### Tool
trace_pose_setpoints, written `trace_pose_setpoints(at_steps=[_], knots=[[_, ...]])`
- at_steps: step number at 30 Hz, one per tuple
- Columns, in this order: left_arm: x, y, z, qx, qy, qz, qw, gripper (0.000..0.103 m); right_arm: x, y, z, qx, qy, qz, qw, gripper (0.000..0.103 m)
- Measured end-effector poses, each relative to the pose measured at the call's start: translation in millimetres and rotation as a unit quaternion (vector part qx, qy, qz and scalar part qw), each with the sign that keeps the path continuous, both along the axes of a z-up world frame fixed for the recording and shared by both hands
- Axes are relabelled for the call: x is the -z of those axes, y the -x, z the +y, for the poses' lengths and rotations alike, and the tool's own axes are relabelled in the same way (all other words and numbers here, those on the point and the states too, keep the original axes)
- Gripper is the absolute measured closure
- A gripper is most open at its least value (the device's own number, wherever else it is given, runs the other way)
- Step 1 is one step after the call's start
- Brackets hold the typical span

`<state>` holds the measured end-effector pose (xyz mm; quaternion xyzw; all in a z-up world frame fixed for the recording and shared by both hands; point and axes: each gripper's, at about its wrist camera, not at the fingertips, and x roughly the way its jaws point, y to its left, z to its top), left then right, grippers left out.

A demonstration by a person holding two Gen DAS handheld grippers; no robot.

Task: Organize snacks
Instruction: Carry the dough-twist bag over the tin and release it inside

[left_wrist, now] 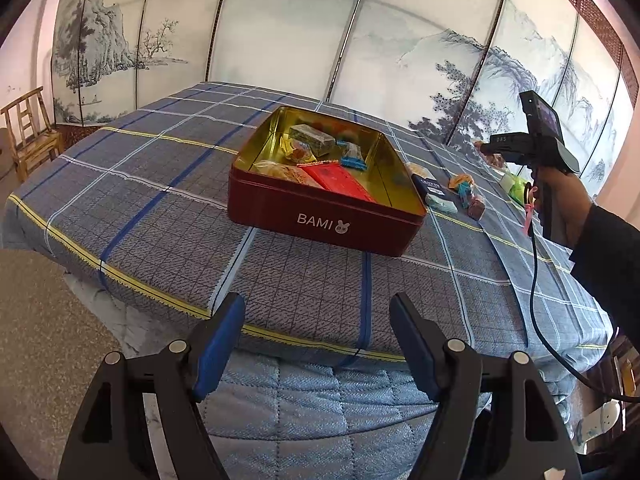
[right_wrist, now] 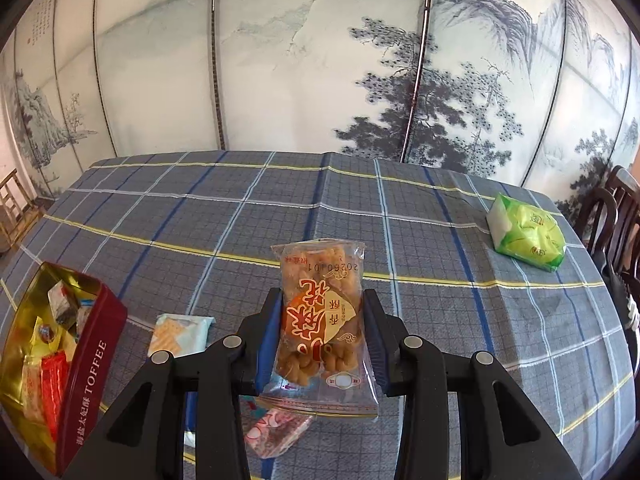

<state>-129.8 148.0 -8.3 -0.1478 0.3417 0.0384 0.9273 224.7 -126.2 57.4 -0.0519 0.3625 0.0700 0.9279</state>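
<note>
While the right gripper (right_wrist: 323, 334) pinches it, the clear packet (right_wrist: 320, 320) shows seemingly twisted golden-brown pastry.

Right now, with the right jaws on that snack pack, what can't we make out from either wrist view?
- Snack pack, right wrist view: its lower end hides the pink packet beneath.
- Tin, right wrist view: cut by the left edge; most contents unseen.
- Tin's near-wall contents, left wrist view: hidden behind the red wall.
- Loose snacks beside the tin, left wrist view: too small to identify.
- Green packet, left wrist view: partly behind the person's hand.
</note>
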Motion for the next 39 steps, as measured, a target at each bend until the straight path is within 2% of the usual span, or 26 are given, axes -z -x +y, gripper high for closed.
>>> trace_pose_setpoints(at_steps=[25,39], knots=[[9.1,8.3,13.5,-0.012,0.011,0.012,0.9998,0.033,-11.2,41.8,134.5,-0.118,-0.010,-0.006,0.993,0.063],[13.1,12.1,18.1,-0.020,0.017,0.014,0.9996,0.033,-0.9,70.0,179.5,-0.167,-0.024,0.013,0.986,0.063]])
